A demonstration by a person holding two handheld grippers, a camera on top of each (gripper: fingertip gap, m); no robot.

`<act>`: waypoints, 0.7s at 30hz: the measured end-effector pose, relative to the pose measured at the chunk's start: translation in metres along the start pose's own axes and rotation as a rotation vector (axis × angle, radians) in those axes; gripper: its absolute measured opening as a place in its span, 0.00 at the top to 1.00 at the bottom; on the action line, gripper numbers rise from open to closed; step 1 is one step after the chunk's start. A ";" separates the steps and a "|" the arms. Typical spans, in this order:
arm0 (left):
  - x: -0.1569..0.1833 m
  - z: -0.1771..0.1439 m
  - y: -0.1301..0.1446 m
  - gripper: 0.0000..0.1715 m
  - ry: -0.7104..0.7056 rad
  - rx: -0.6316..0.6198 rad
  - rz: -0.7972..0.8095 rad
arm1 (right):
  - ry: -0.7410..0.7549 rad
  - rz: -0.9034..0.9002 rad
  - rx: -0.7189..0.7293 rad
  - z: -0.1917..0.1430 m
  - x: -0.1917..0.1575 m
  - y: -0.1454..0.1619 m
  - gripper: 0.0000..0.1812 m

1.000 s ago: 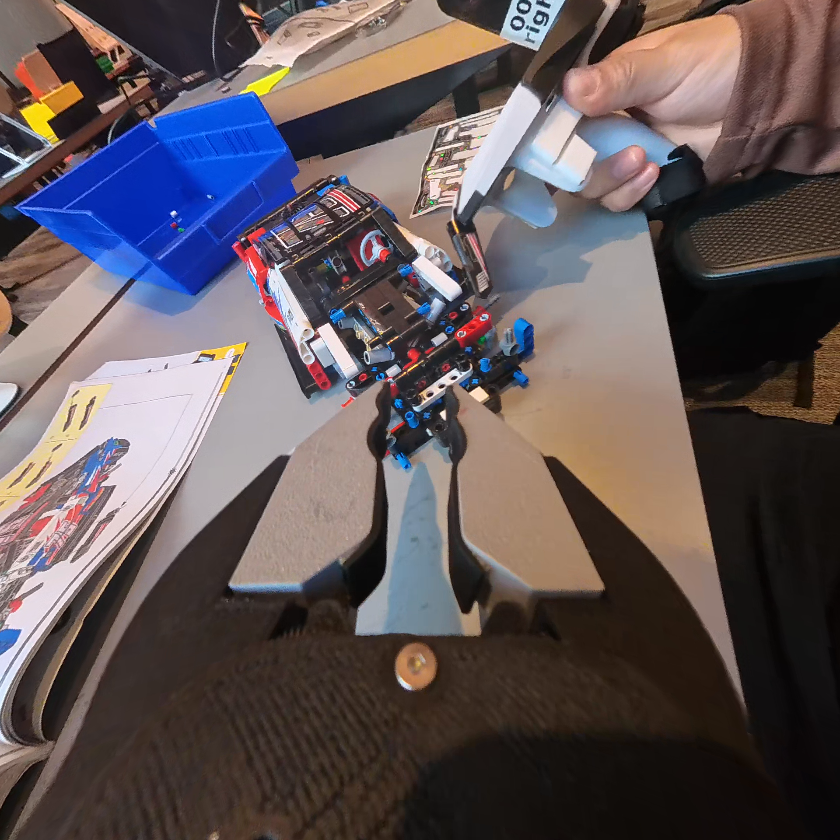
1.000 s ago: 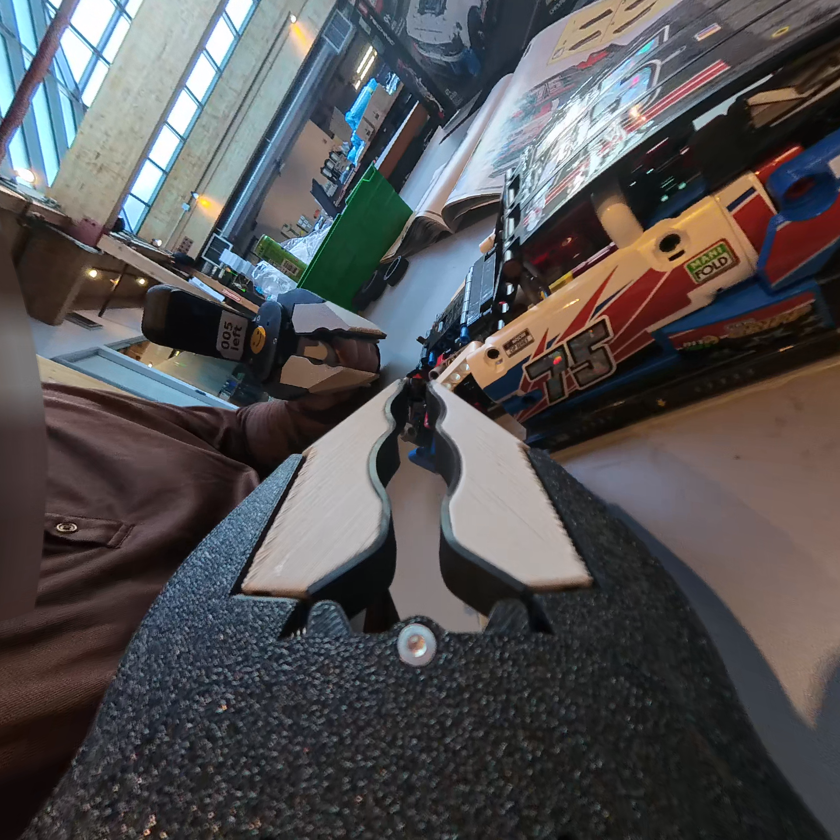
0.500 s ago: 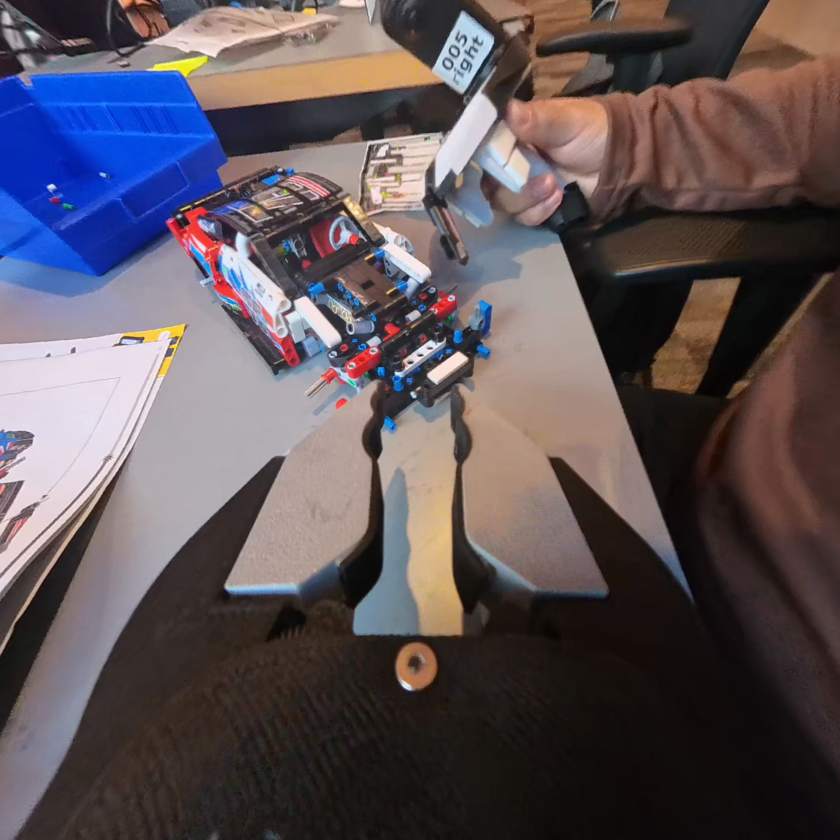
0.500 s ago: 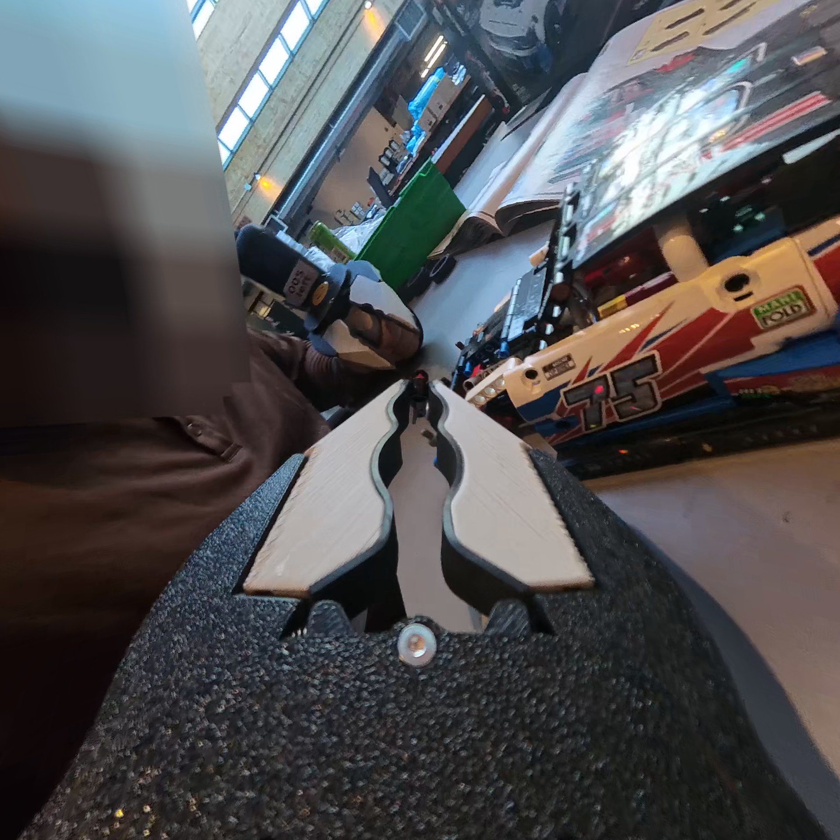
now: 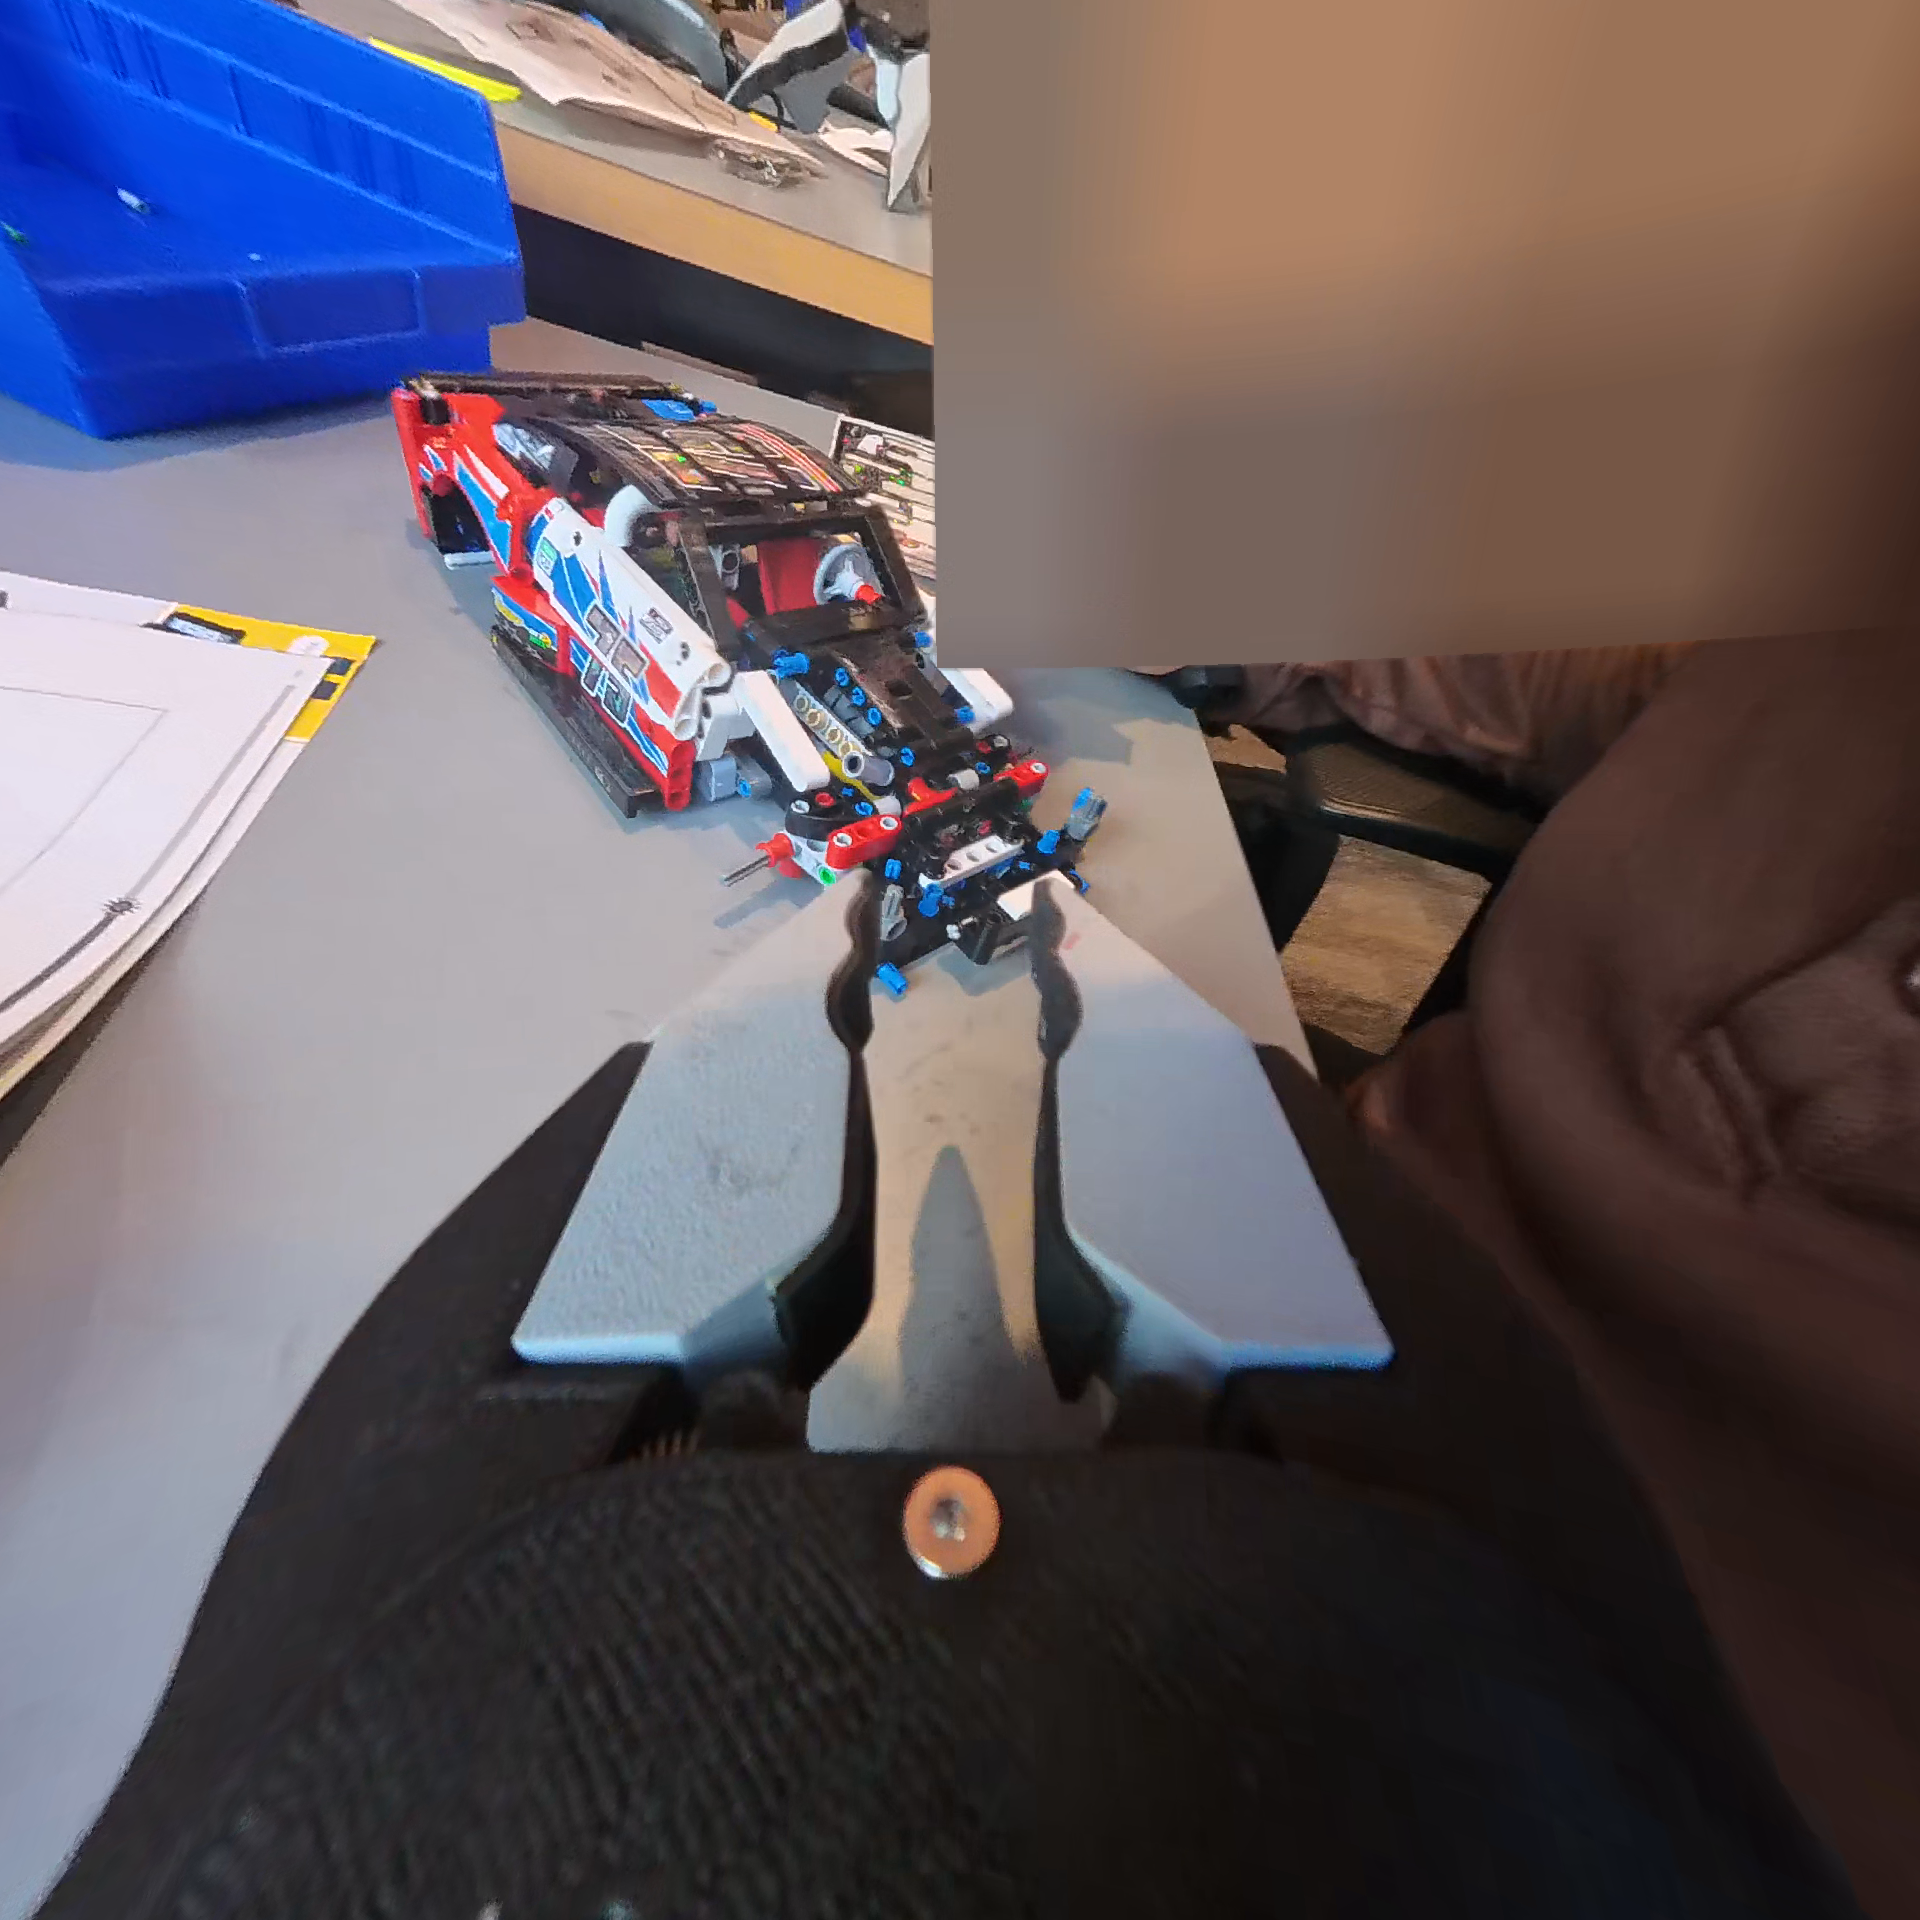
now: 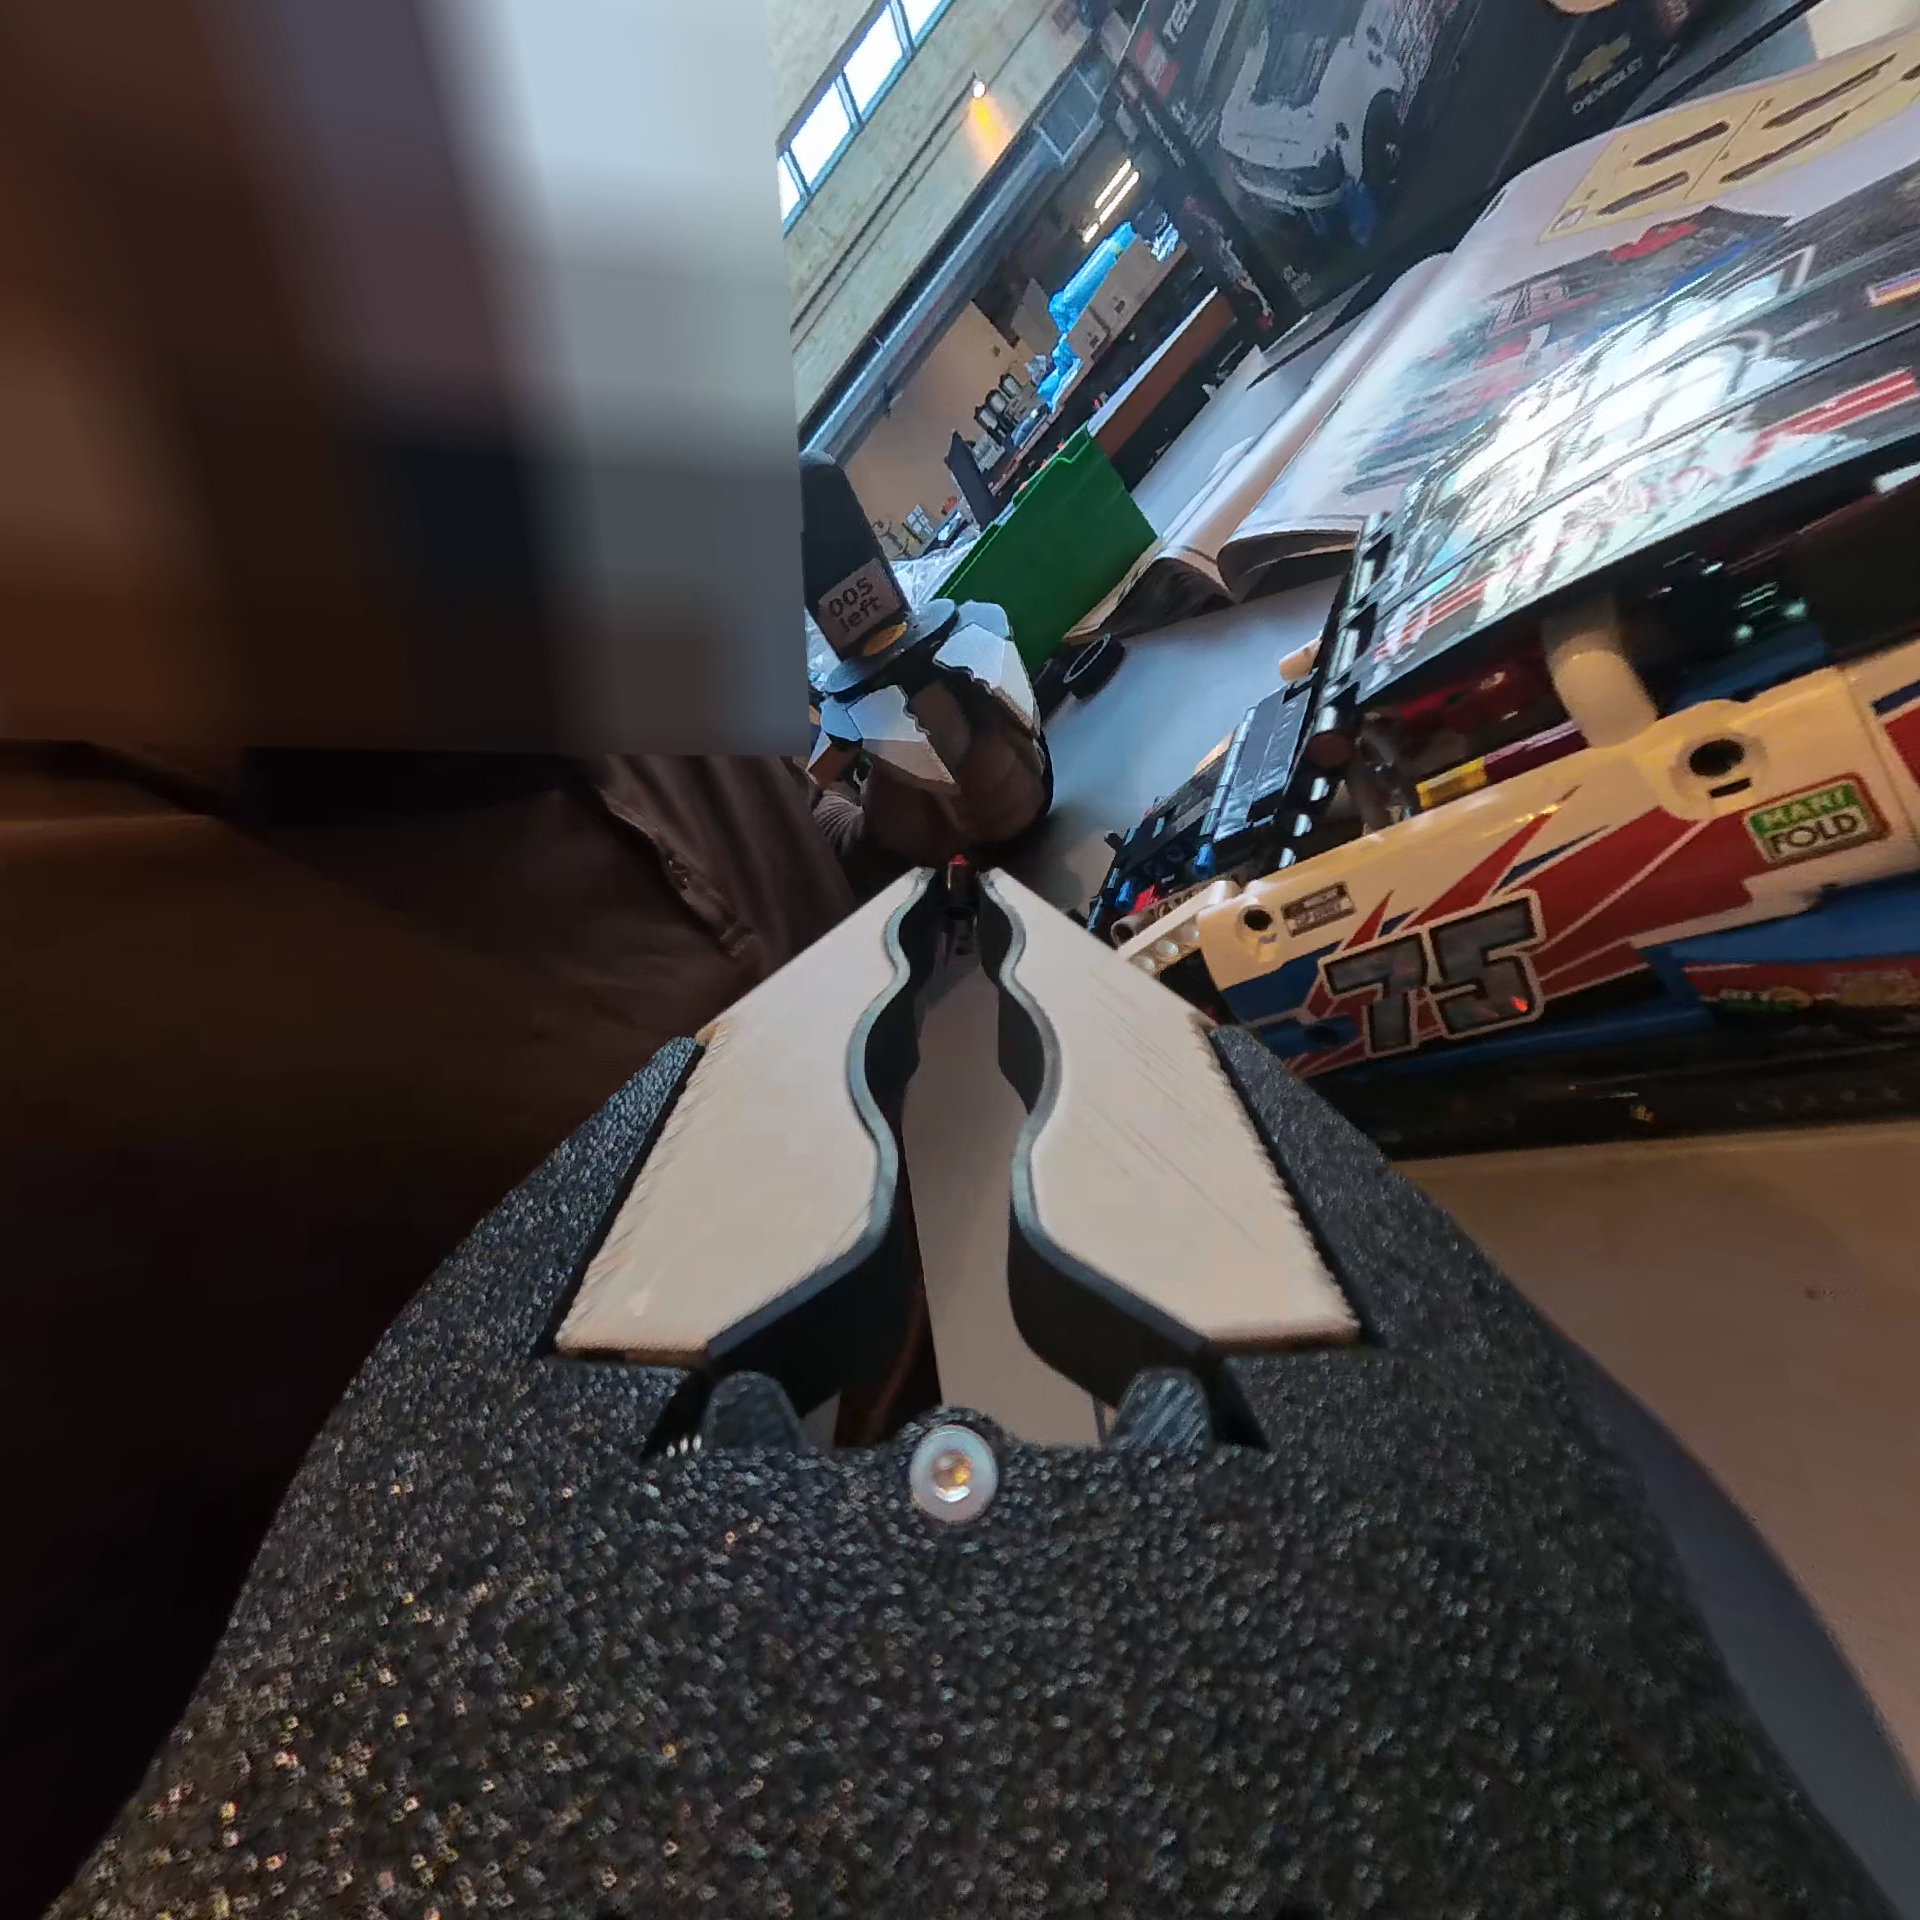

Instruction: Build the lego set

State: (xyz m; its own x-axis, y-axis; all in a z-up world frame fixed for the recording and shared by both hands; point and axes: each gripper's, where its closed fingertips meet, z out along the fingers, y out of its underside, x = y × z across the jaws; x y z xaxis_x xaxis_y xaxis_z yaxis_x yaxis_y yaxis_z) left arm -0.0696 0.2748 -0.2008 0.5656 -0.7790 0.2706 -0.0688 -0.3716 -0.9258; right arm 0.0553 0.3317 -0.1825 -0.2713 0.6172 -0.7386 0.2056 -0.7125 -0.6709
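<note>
From where I stood, the lego car (image 6: 1558, 935) carried most of the print: a big two-digit racing number (image 6: 1439, 982) on its white, red and blue side, a small green-and-white sponsor sticker (image 6: 1816, 826) further back, and a tiny dark label (image 6: 1317, 906) near the nose. A white tag (image 6: 860, 606) with a short code sat on the handle of the left gripper (image 5: 951, 909). The open booklet (image 6: 1558, 364) and the dark box (image 6: 1351, 125) behind it bore lettering too, mostly too blurred to read

Blue bin (image 5: 239, 208) sits behind on grey table (image 5: 343, 987).
</note>
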 end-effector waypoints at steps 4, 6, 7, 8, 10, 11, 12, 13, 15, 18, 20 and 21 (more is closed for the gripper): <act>0.000 -0.001 -0.001 0.85 0.003 0.012 -0.004 | 0.001 0.001 0.008 0.000 0.002 -0.003 0.96; 0.000 -0.001 -0.001 0.85 0.006 0.009 -0.006 | 0.001 0.001 0.010 0.000 0.003 -0.004 0.96; 0.000 -0.001 -0.001 0.85 0.008 0.008 -0.007 | 0.001 0.000 0.011 0.000 0.003 -0.004 0.96; 0.000 -0.001 -0.001 0.85 0.009 0.009 -0.008 | 0.001 0.000 0.011 0.001 0.003 -0.005 0.96; 0.000 -0.001 -0.001 0.85 0.010 0.009 -0.007 | 0.006 0.001 0.012 0.001 0.004 -0.005 0.96; 0.001 -0.001 -0.001 0.85 0.011 0.008 -0.006 | 0.008 0.002 0.012 0.001 0.005 -0.005 0.96; 0.001 -0.001 -0.001 0.85 0.013 0.005 -0.005 | 0.009 0.002 0.011 0.001 0.005 -0.005 0.96; 0.002 0.000 0.000 0.85 0.013 0.003 -0.001 | 0.010 0.001 0.009 0.001 0.005 -0.005 0.96; 0.003 0.001 0.001 0.85 0.011 -0.004 0.011 | 0.011 -0.001 0.008 0.001 0.005 -0.004 0.96; 0.007 0.003 0.004 0.86 0.018 -0.029 0.031 | 0.016 -0.003 0.009 0.001 0.005 -0.004 0.96; 0.009 0.004 0.007 0.86 0.020 -0.045 0.045 | 0.023 -0.005 0.005 0.002 0.006 -0.004 0.96; 0.010 0.004 0.008 0.86 0.019 -0.051 0.052 | 0.028 -0.006 0.002 0.002 0.007 -0.003 0.96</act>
State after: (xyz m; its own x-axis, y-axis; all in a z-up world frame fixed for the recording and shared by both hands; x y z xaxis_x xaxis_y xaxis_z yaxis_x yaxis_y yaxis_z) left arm -0.0607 0.2660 -0.2066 0.5444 -0.8072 0.2282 -0.1399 -0.3556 -0.9241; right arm 0.0509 0.3375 -0.1848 -0.2463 0.6306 -0.7360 0.2017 -0.7095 -0.6753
